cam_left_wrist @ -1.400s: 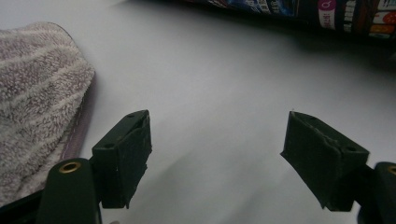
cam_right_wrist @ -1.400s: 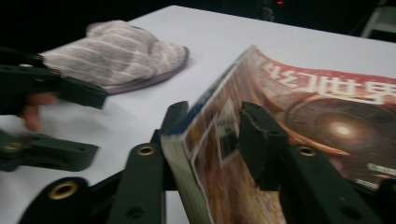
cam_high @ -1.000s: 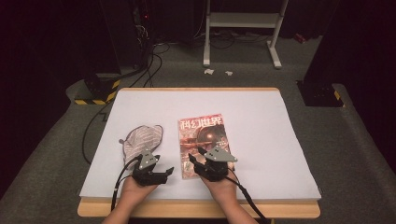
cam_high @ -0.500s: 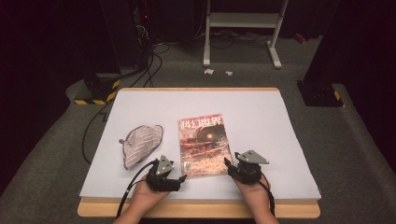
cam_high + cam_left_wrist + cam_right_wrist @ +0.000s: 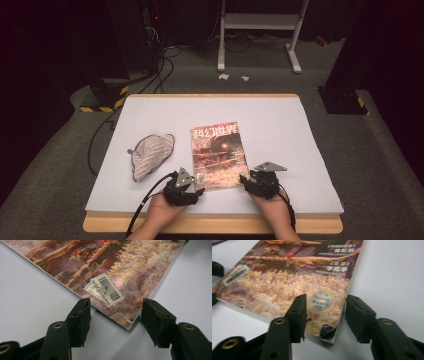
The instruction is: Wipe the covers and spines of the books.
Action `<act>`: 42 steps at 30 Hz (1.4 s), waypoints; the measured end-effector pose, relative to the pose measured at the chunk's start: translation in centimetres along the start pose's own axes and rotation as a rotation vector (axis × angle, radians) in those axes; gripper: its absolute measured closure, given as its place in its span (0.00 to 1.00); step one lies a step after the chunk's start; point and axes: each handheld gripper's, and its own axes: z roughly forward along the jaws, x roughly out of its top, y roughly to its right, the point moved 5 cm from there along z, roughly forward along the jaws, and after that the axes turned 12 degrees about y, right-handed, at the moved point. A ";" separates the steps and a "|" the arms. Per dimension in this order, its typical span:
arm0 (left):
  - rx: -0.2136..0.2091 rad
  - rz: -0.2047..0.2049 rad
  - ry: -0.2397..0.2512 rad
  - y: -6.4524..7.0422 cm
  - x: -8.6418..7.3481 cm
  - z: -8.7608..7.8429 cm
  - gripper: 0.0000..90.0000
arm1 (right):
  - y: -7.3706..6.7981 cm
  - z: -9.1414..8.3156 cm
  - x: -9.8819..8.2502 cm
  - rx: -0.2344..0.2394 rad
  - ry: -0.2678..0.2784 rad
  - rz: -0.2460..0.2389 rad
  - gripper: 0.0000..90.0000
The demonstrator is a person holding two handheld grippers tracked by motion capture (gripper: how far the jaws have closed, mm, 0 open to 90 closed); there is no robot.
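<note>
Now we take the magazine [image 5: 219,155], flat mid-desk [image 5: 280,120], by its two near corners: left gripper [image 5: 113,312] at 7 o'clock, right gripper [image 5: 325,315] at 5. Left jaws have just been closing around their corner; both pairs are open, nothing pinched. Slide in low, squeeze evenly.

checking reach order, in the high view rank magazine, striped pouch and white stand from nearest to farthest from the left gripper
1. magazine: its near left corner lies right at the left gripper.
2. striped pouch: farther up the table, to the gripper's left.
3. white stand: on the floor beyond the table's far edge.
</note>
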 end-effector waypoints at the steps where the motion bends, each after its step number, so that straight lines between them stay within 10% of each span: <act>1: -0.003 0.000 0.002 0.0 0.0 0.0 0.48 | -0.1 0.0 0.0 0.004 0.001 -0.001 0.59; 23: 0.080 -0.059 0.010 -3.4 -0.6 -1.0 0.62 | -2.6 2.0 0.8 0.007 -0.010 -0.044 0.63; 42: 0.077 -0.030 0.022 -3.4 -0.6 -1.3 0.57 | -2.4 1.9 0.9 0.025 0.013 -0.059 0.61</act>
